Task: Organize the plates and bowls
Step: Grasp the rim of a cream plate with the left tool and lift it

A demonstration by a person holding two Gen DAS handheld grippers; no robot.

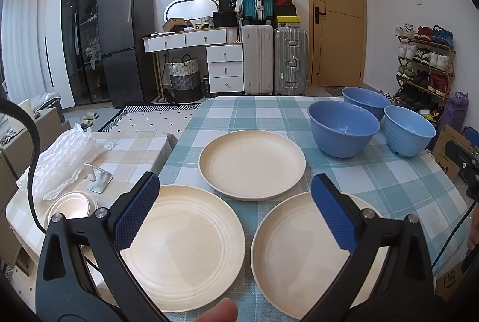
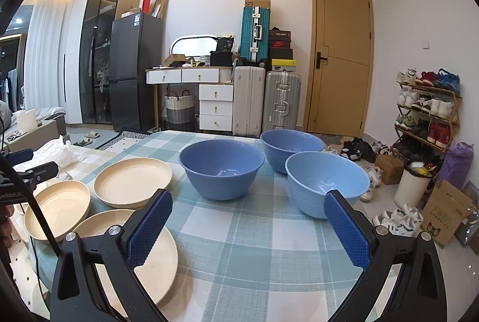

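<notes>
Checked blue-and-white tablecloth [image 1: 269, 112] covers your table; suitcases and a door stand behind. Your left gripper [image 1: 235, 202] hovers level, fingers spread wide, empty, above three cream plates [image 1: 251, 163] lying flat. Your right gripper [image 2: 248, 220] hovers likewise, wide apart, three blue bowls [image 2: 221, 172] upright just beyond its fingertips.

A table [image 1: 269, 112] under a blue-and-white checked cloth fills the lower middle of both views. On it lie three cream plates [image 1: 252, 165], lower left in the right wrist view, each apart from the others. Three blue bowls [image 1: 342, 132] stand clustered close together at centre right.
</notes>
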